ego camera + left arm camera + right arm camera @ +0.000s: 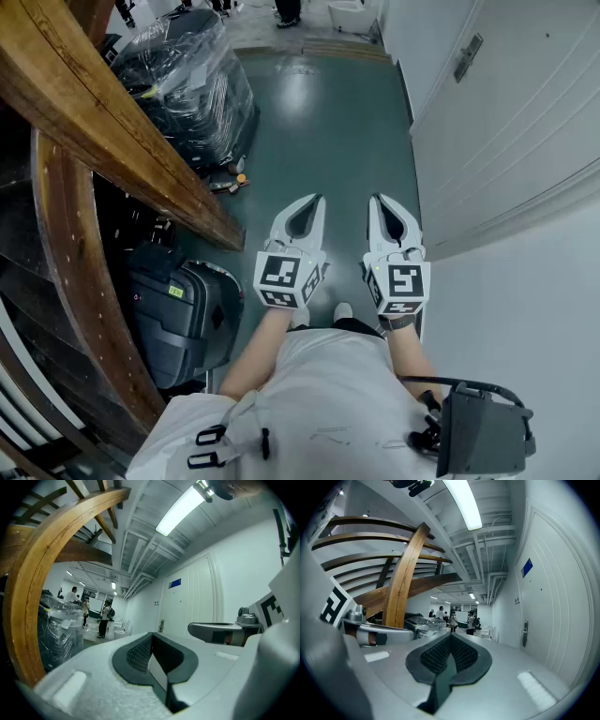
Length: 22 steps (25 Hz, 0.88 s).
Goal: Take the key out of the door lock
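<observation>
Wooden beam [103,112] crowds the left edge. At frame centre both arms reach forward, level and side by side: left tongs [315,199] clenched and empty, right tongs [378,200] clenched and empty. The lock [467,56] sits on the door [506,150] at upper right, well ahead of the tongs; its key is too small to make out. Open floor [328,122] lies between.

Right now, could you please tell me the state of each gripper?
Left gripper: closed, holding nothing.
Right gripper: closed, holding nothing.

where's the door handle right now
Top right in the head view, the door handle sits on the white door that runs along the right of the green floor.
</observation>
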Available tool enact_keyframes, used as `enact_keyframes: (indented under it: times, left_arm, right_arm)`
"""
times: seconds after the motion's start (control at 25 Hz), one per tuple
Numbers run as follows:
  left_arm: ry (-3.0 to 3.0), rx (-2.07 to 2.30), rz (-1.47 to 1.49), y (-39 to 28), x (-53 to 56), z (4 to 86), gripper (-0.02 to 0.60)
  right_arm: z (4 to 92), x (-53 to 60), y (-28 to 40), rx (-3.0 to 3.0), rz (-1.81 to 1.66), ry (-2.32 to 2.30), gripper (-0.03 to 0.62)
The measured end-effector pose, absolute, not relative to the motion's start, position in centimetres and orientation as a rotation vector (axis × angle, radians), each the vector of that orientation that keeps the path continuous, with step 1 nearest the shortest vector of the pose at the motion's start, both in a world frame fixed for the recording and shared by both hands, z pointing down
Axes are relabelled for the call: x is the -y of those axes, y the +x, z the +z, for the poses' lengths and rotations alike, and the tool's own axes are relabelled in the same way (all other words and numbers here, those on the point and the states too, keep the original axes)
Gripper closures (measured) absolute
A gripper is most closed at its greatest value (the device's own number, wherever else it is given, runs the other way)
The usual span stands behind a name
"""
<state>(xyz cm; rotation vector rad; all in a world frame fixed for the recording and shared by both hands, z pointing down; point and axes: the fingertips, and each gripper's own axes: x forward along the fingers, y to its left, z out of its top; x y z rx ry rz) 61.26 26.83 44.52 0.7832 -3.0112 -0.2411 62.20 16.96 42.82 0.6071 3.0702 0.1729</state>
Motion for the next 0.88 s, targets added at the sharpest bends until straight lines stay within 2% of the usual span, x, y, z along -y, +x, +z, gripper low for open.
enact_keyframes:
  times: [0.36,0.52,0.64,0.8,0.88]
  left_arm:
    - [0.732,3.027,-0.216,60.6,-21.7,44.7,0.581]
    - [0.683,3.094,-0.106,60.8,-19.6,44.0,0.58]
    - [0.71,3.082,-0.09,61.2,-19.1,44.1,0.581]
    - [0.725,3.048,-0.243,59.5,-19.8,44.4,0.58]
    - [0.704,3.067,-0.167,57.7,-20.4,44.2,0.58]
  right_arm:
    - [42.6,-11.2,62.0,-3.039,0.101,0.638,0.589]
    - [43.6,-9.0,61.2,-3.064,0.023,0.66,0.589]
    - [45.4,-9.9,61.1,-3.058,-0.087,0.755,0.591]
    - [46.4,-12.4,59.9,-3.033,-0.085,0.908,0.589]
    - [46.2,-13.2,58.5,-3.026,-0.069,0.928,0.589]
